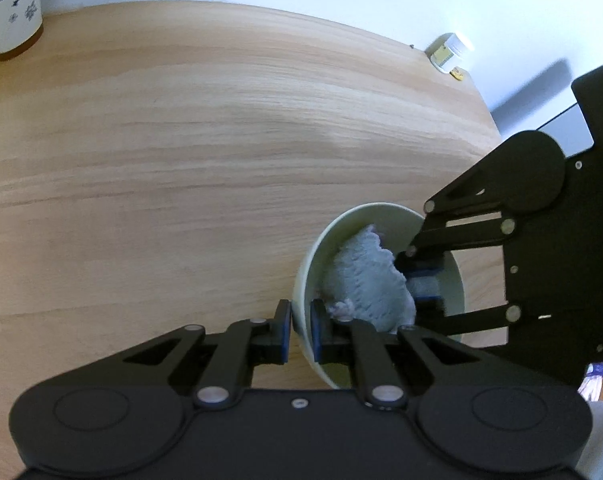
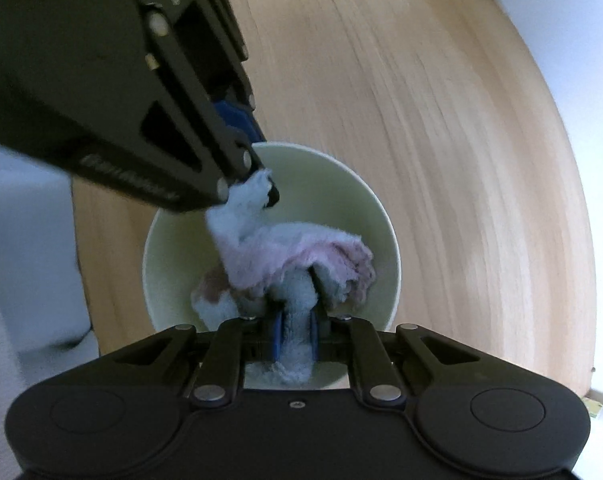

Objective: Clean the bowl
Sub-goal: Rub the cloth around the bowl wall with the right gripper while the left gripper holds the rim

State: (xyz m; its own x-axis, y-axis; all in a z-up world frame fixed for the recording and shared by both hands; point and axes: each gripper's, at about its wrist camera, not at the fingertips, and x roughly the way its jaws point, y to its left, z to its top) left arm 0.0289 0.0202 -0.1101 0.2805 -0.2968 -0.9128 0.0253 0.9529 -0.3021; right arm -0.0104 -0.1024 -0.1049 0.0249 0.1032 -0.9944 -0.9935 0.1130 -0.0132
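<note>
- Left wrist view: left gripper [image 1: 300, 330] is clamped on the rim of the pale green bowl [image 1: 343, 224], which stands on the wooden tabletop [image 1: 181, 160].
- Right wrist view: right gripper [image 2: 295, 334] is squeezed on the fluffy cloth [image 2: 293, 248] inside the bowl [image 2: 365, 208].

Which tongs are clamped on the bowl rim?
The left tongs: their pads straddle the bowl wall. The right tongs pinch the cloth inside.
</note>
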